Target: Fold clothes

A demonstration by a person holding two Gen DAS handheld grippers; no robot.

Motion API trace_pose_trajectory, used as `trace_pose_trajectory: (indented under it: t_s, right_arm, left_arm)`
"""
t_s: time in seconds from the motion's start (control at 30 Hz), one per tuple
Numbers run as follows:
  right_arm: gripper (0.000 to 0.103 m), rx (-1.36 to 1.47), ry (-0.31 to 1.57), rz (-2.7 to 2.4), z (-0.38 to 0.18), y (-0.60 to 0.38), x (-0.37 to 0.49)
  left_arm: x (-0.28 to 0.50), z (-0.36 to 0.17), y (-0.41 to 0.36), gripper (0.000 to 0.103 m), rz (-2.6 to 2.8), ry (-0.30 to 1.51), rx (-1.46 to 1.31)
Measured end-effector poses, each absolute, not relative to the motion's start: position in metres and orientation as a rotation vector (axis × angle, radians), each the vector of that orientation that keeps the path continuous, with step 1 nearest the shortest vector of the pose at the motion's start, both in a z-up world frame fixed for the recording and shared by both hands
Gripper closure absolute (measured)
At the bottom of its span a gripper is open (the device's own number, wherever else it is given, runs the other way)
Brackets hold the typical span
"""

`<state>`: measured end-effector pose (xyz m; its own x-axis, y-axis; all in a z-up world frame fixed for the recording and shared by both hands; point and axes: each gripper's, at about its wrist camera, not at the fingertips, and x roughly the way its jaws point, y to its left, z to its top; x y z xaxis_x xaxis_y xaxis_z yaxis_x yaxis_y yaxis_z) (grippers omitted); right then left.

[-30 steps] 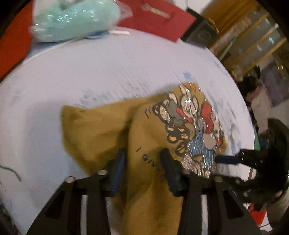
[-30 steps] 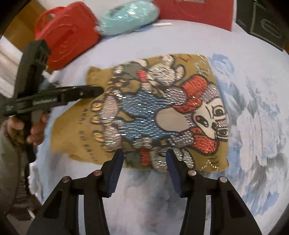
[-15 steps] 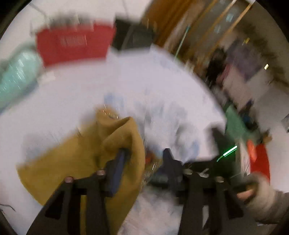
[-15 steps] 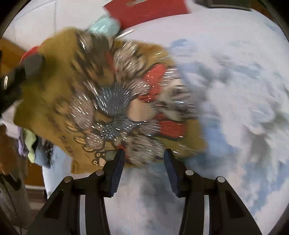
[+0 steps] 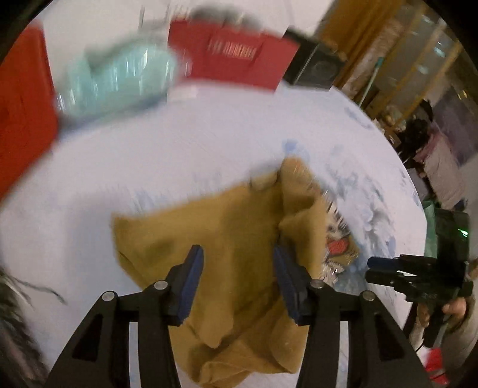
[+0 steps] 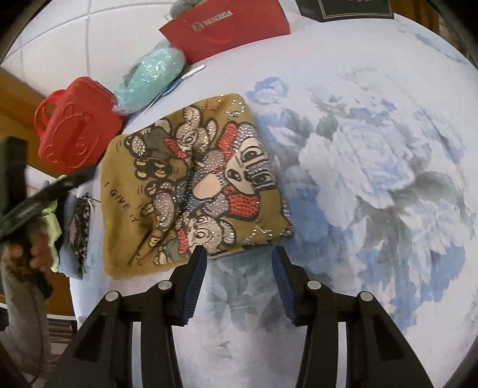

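A second ago the left hand-held gripper (image 5: 237,273) was clamped on a fold of the mustard shirt (image 6: 191,185); its jaws have just been opening, and they now stand apart above the cloth, with the shirt's plain back under the gap and nothing pinched. The shirt itself, then partly lifted and bunched, now lies flat in a rough square, its sequinned cartoon print face up in the right wrist view. The right hand-held gripper (image 6: 237,270) has slid sideways and now hovers open over bare tabletop (image 6: 373,167), its blue fingertips (image 6: 197,268) just off the shirt's near edge, not touching it.

The shirt sits toward the left edge of the tabletop, well clear of the far edge. Beyond it, along the far left edge, are a red plastic case (image 6: 74,134), a mint-green bundle in clear wrap (image 6: 152,77), a red paper bag (image 6: 227,27) and a dark box (image 6: 355,9) at the far corner. A person's hand (image 6: 33,250) holds the left tool over the left edge, beside some mixed cloth (possibly more clothes; the left wrist view is too blurred to help). Nothing lies between either tool and the shirt
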<state>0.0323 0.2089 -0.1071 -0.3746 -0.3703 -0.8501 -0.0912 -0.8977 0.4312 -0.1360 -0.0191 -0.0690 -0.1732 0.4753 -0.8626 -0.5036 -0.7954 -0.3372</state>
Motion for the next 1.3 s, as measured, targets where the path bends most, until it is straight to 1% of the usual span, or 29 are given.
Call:
trace_pose_trajectory:
  t_s: [0.07, 0.2, 0.4, 0.5, 0.57, 0.6, 0.63, 0.67, 0.73, 0.77, 0.97, 1.03, 1.07, 1.1, 1.17, 1.23, 1.27, 1.3]
  right_arm:
    - [0.058, 1.653, -0.612, -2.386, -0.108, 0.206, 0.032]
    - [0.058, 1.671, -0.607, -2.38, -0.11, 0.207, 0.034]
    - [0.058, 1.68, -0.626, -2.388, -0.111, 0.216, 0.036]
    - [0.058, 1.659, -0.628, -2.399, -0.106, 0.221, 0.037]
    - [0.058, 1.639, -0.632, -2.408, -0.101, 0.225, 0.038]
    - [0.058, 1.631, -0.63, -2.411, -0.099, 0.226, 0.037]
    - [0.058, 1.624, -0.627, -2.414, -0.097, 0.228, 0.037]
    - [0.058, 1.622, -0.623, -2.416, -0.097, 0.229, 0.036]
    - [0.058, 1.629, -0.619, -2.416, -0.097, 0.231, 0.036]
    - [0.058, 1.63, -0.621, -2.417, -0.097, 0.232, 0.036]
    - [0.058, 1.616, -0.631, -2.416, -0.096, 0.236, 0.036]
    - [0.058, 1.609, -0.628, -2.416, -0.095, 0.236, 0.032]
    - [0.058, 1.606, -0.63, -2.415, -0.095, 0.235, 0.031]
    - [0.058, 1.604, -0.63, -2.408, -0.095, 0.233, 0.029]
    - [0.058, 1.601, -0.623, -2.393, -0.095, 0.228, 0.025]
    - [0.058, 1.604, -0.611, -2.387, -0.096, 0.225, 0.024]
    - [0.058, 1.606, -0.605, -2.383, -0.096, 0.224, 0.023]
    - [0.058, 1.609, -0.599, -2.38, -0.096, 0.222, 0.022]
  left_arm:
    - [-0.126, -0.077, -0.007, 0.054, 1.968, 0.026, -1.439]
    - [-0.114, -0.082, 0.023, 0.054, 1.899, 0.075, -1.413]
    - [-0.095, -0.09, 0.061, 0.054, 1.869, 0.273, -1.353]
    - [-0.094, -0.085, 0.062, 0.054, 1.872, 0.305, -1.344]
    - [-0.097, -0.086, 0.062, 0.054, 1.885, 0.289, -1.354]
    - [-0.098, -0.086, 0.061, 0.064, 1.892, 0.276, -1.355]
    - [-0.099, -0.086, 0.063, 0.081, 1.895, 0.273, -1.356]
    - [-0.1, -0.086, 0.066, 0.101, 1.897, 0.271, -1.358]
    - [-0.1, -0.085, 0.066, 0.103, 1.938, 0.311, -1.335]
    - [-0.1, -0.073, 0.056, 0.103, 1.992, 0.307, -1.311]
    - [-0.109, 0.0, -0.014, 0.103, 2.343, 0.268, -1.162]
    - [-0.136, 0.004, -0.038, 0.102, 2.45, 0.297, -1.198]
    - [-0.153, 0.002, -0.048, 0.099, 2.491, 0.318, -1.241]
    - [-0.159, 0.0, -0.058, 0.09, 2.505, 0.304, -1.275]
    - [-0.167, -0.005, -0.076, 0.082, 2.523, 0.265, -1.341]
    - [-0.176, -0.01, -0.095, 0.078, 2.54, 0.226, -1.407]
    - [-0.18, -0.012, -0.104, 0.067, 2.548, 0.206, -1.44]
    - [-0.174, -0.013, -0.11, 0.054, 2.534, 0.178, -1.441]
